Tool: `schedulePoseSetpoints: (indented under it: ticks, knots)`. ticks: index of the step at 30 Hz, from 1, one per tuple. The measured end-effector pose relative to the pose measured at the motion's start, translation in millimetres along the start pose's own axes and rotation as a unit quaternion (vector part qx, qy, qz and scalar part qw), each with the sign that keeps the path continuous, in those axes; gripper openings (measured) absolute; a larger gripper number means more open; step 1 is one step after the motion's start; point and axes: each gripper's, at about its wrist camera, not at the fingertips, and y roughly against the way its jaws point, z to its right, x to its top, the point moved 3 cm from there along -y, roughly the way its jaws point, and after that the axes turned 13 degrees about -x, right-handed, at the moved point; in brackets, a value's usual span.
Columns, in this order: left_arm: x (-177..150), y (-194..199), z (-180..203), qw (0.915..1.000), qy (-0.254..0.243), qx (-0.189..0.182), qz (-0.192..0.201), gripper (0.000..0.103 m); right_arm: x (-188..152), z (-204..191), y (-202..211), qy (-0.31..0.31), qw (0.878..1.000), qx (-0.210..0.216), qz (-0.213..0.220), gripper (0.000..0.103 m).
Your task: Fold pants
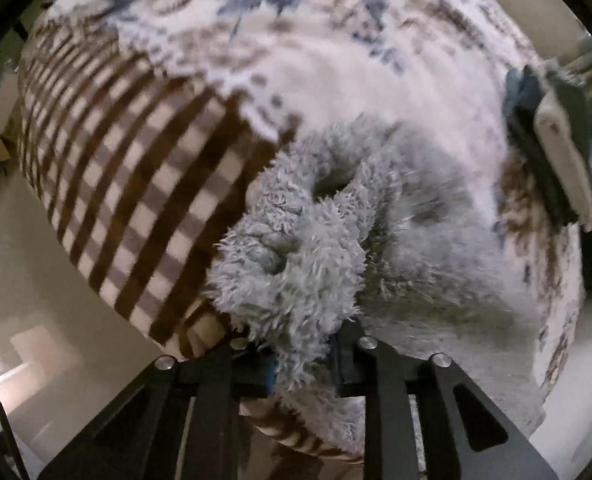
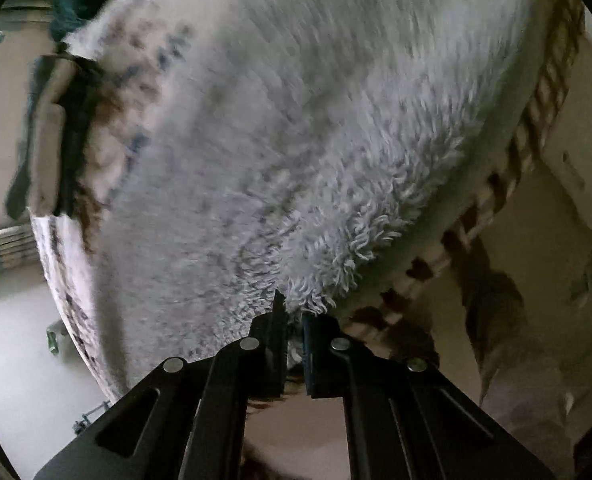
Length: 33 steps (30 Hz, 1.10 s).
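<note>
The pants (image 1: 359, 232) are fluffy pale grey-blue fleece, lying on a patterned blanket (image 1: 296, 40). My left gripper (image 1: 301, 364) is shut on a bunched, rumpled edge of the pants near the blanket's front edge. In the right wrist view the pants (image 2: 288, 140) spread flat away from me. My right gripper (image 2: 294, 352) is shut on their near fluffy edge, with the two black fingers (image 2: 274, 344) close together and fleece pinched between them.
The blanket has a brown-and-white checked part (image 1: 136, 184) at left and a blue-brown flecked part. A stack of folded clothes (image 1: 559, 148) sits at the right edge; it also shows in the right wrist view (image 2: 48, 136). Pale floor (image 1: 24, 320) lies below.
</note>
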Motion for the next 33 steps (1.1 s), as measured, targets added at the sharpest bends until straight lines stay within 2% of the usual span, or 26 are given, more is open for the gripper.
schedulePoseSetpoints:
  ticks: [1, 2, 4, 6, 7, 8, 12, 16, 19, 21, 22, 23, 24, 25, 28, 33]
  knots:
    - [0, 0, 1, 1.0, 0.001, 0.006, -0.003, 0.028, 2, 2, -9, 0.002, 1.0, -0.002, -0.013, 0.012]
    - [-1, 2, 6, 0.9999, -0.004, 0.014, -0.004, 0.032, 3, 3, -17, 0.009, 1.0, -0.005, -0.026, 0.02]
    - [-4, 10, 25, 0.9987, -0.041, 0.031, 0.002, 0.036, 6, 6, -18, 0.019, 0.999, 0.003, -0.038, 0.029]
    - [-18, 21, 56, 0.9925, -0.101, 0.068, 0.008, 0.071, 11, 7, -4, 0.036, 0.999, 0.014, -0.027, 0.047]
    - [-28, 24, 71, 0.989, -0.126, 0.078, 0.012, 0.094, 13, 12, 6, 0.044, 0.999, 0.013, -0.018, 0.057]
    - [-35, 25, 83, 0.9856, -0.145, 0.086, 0.017, 0.097, 19, 19, 21, 0.044, 0.999, 0.019, -0.001, 0.058]
    - [-78, 13, 145, 0.9699, -0.219, 0.105, 0.017, 0.097, 59, 68, 75, -0.004, 0.997, 0.022, 0.067, 0.058]
    - [-126, -26, 203, 0.9639, -0.252, 0.084, -0.021, 0.097, 117, 136, 118, -0.062, 0.989, 0.006, 0.134, 0.058]
    - [-159, -55, 242, 0.9566, -0.278, 0.078, -0.037, 0.097, 169, 179, 129, -0.092, 0.984, -0.005, 0.15, 0.058]
    - [-179, -72, 263, 0.9521, -0.292, 0.079, -0.047, 0.097, 199, 201, 121, -0.1, 0.986, -0.01, 0.134, 0.058]
    - [-188, -81, 270, 0.95, -0.297, 0.08, -0.053, 0.097, 213, 210, 110, -0.104, 0.988, -0.008, 0.115, 0.054]
    - [-197, -92, 278, 0.9472, -0.304, 0.083, -0.06, 0.097, 219, 210, 99, -0.105, 0.989, -0.003, 0.1, 0.021]
    - [-205, -100, 282, 0.9446, -0.309, 0.089, -0.066, 0.097, 224, 210, 88, -0.105, 0.991, 0.01, 0.083, 0.003]
    - [-211, -106, 285, 0.9427, -0.312, 0.094, -0.07, 0.097, 225, 214, 86, -0.102, 0.992, 0.006, 0.076, 0.006]
    - [-227, -117, 286, 0.9378, -0.318, 0.113, -0.082, 0.097, 217, 222, 100, -0.08, 0.993, 0.005, 0.089, 0.005]
    - [-234, -113, 278, 0.9384, -0.308, 0.128, -0.089, 0.097, 201, 250, 126, -0.099, 0.99, 0.023, 0.098, 0.005]
